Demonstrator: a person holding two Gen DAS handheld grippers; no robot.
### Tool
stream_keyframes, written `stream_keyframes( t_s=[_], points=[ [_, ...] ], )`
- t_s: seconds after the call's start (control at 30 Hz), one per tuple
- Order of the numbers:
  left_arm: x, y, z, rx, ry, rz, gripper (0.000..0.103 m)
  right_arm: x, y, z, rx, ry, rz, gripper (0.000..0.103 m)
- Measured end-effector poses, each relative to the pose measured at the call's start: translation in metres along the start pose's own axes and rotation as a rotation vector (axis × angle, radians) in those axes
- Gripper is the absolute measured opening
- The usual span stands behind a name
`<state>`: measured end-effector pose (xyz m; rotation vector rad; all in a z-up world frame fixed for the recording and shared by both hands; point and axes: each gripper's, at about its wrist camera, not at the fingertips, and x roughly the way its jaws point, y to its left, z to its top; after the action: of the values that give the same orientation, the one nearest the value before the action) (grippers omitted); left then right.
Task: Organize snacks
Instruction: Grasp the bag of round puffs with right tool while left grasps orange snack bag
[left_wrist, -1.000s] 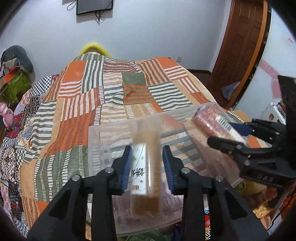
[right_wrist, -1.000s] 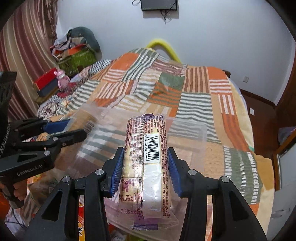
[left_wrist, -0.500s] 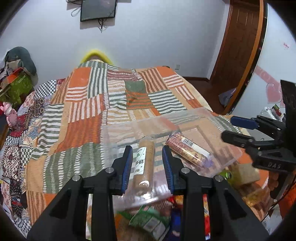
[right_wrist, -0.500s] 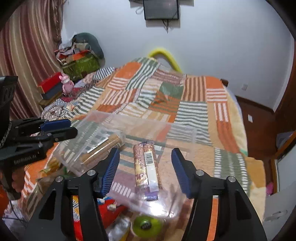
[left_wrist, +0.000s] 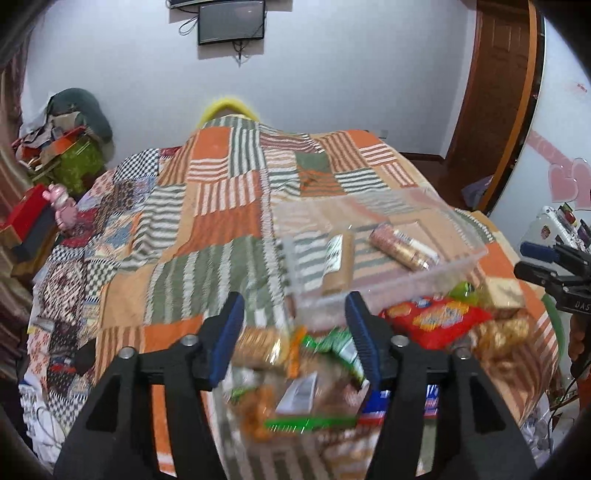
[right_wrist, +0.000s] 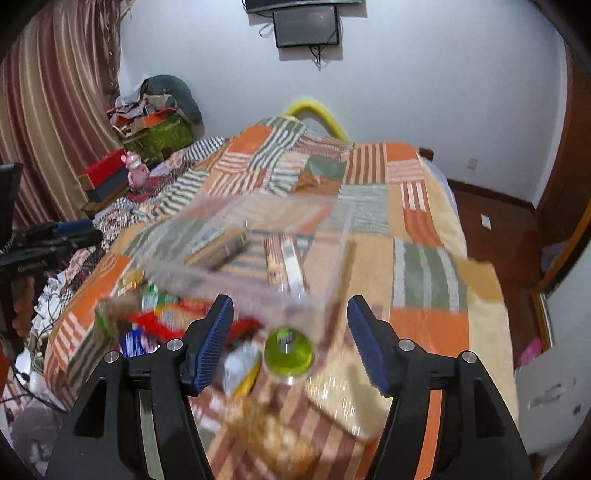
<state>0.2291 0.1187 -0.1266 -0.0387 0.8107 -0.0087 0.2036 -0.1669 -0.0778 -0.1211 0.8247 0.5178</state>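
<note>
A: Both our grippers hang empty. The left gripper (left_wrist: 295, 334) has its jaws wide, and so does the right gripper (right_wrist: 290, 338).

B: And the snacks? We see two rolls lying in the clear bin (left_wrist: 384, 288) on the bed (left_wrist: 207, 229), right of centre in the left view: a tan roll (left_wrist: 338, 264) and a pink roll (left_wrist: 400, 247) beside it, apart from each other.

A: The rest sit loose in a pile at the bottom of both frames, just in front of the bin. We make out a red packet (left_wrist: 436, 321), a green lid (right_wrist: 289, 351) between the right jaws, and a biscuit pack (left_wrist: 258, 345) by the left jaws. Much of the pile is blurred.

B: What could go wrong from here, in our judgement?

A: The packets overlap, so closing on one may catch its neighbour and drag both. Crinkly wrappers could slip out of the jaws on the way up.

B: The bin looks light and sits on a soft quilt. If we bump its near wall, it could tip or slide, and the rolls would spill out.
</note>
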Motion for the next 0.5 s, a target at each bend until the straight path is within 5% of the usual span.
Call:
stream_keyframes(
  t_s=[0.13, 0.5],
  points=[
    [-0.005, 0.006, -0.024, -0.005, 0.035, 0.017, 0.069, 0.002, 0.003, -0.025, 0.022, 0.045, 0.002, 0.061],
    [0.006, 0.026, -0.103, -0.106, 0.175, 0.023, 0.069, 0.009, 0.008, -0.066, 0.042, 0.120, -0.030, 0.070]
  ],
)
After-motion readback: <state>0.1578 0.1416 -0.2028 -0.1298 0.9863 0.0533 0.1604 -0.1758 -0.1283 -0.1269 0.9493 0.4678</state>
